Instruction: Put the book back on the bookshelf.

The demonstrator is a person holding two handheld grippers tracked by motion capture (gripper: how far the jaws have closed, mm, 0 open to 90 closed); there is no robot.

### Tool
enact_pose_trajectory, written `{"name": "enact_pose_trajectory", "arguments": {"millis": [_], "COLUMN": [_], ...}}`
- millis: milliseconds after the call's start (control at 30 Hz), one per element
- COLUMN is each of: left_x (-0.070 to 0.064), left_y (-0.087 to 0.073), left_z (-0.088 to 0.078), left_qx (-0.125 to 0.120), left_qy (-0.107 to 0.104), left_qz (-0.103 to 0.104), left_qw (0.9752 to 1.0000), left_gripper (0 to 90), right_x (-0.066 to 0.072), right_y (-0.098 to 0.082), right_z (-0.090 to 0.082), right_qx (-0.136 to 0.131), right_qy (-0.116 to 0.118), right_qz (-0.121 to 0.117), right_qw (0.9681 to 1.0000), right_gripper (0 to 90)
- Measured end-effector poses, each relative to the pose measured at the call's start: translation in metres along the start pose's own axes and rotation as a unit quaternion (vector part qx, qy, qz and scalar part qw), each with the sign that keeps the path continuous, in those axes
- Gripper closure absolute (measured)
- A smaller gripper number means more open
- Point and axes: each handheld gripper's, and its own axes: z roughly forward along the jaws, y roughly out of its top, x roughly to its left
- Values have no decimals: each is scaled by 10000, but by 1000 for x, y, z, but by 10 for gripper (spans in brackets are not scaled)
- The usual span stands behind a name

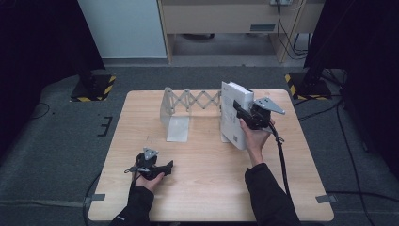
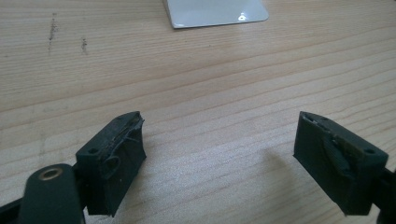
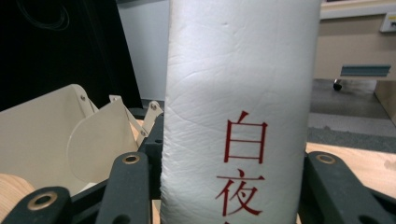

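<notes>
Room: dark floor all around, with a wooden table (image 1: 207,188) in the middle
Rack: a pale metal book rack (image 1: 176,113) sits at the far side of the table, its zigzag arms stretched wide, likely so books can stand between its ends
Book: a white book (image 1: 234,115) stands upright at the right end of the rack, spine facing the right gripper
Right gripper (image 1: 244,114): jaws closed on the book's spine, holding it up, maybe to slide it into the rack
Left gripper (image 1: 155,168): rests low at the near left of the table, jaws wide open, holding nothing, as if waiting
Writing: red signs 白夜 run down the spine (image 3: 240,140)
</notes>
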Motion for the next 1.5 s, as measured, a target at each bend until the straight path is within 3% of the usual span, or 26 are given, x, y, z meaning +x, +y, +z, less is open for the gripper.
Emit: {"name": "enact_pose_trajectory", "arguments": {"millis": [67, 400, 567, 600, 700, 833, 867, 900, 1133, 1167, 1300, 1367, 1500], "left_x": [0, 0, -1, -1, -1, -1, -1, -1, -2, -2, -1, -1, -1], "left_y": [0, 0, 0, 0, 0, 0, 0, 0, 0, 0, 0, -1, -1], "left_z": [0, 0, 0, 0, 0, 0, 0, 0, 0, 0, 0, -1, -1], "left_qx": [3, 9, 12, 13, 15, 21, 35, 40, 46, 46, 40, 40, 41], "left_qy": [0, 11, 14, 16, 18, 20, 22, 25, 44, 42, 22, 11, 17], "left_qz": [6, 34, 43, 47, 54, 70, 89, 95, 117, 115, 105, 103, 109], "left_qw": [10000, 10000, 10000, 10000, 10000, 10000, 10000, 9999, 9999, 9999, 9999, 9999, 9999], "left_gripper": [153, 153, 152, 152, 152, 152, 152, 152, 151, 151, 152, 151, 151], "right_x": [-1, 1, 2, 1, 1, 2, 3, 3, -9, -6, 1, 5, 4], "right_y": [-4, -11, -9, -8, -10, -12, -11, -12, -28, -30, -34, -40, -53], "right_z": [2, -4, -8, -12, -20, -28, -32, -35, -51, -55, -57, -58, -63], "right_qx": [87, -56, 96, 214, 348, 406, 502, 485, 356, 318, 222, 284, 90], "right_qy": [-16, 6, 96, 263, 479, 434, 399, 341, 344, 391, 469, 471, 343], "right_qz": [-16, -149, -187, -34, 46, -16, -149, -243, -100, -232, -336, -330, -267], "right_qw": [10000, 9999, 9997, 9994, 9982, 9982, 9978, 9979, 9987, 9985, 9981, 9979, 9990], "right_gripper": [532, 522, 515, 499, 479, 480, 429, 411, 426, 459, 463, 450, 407]}}
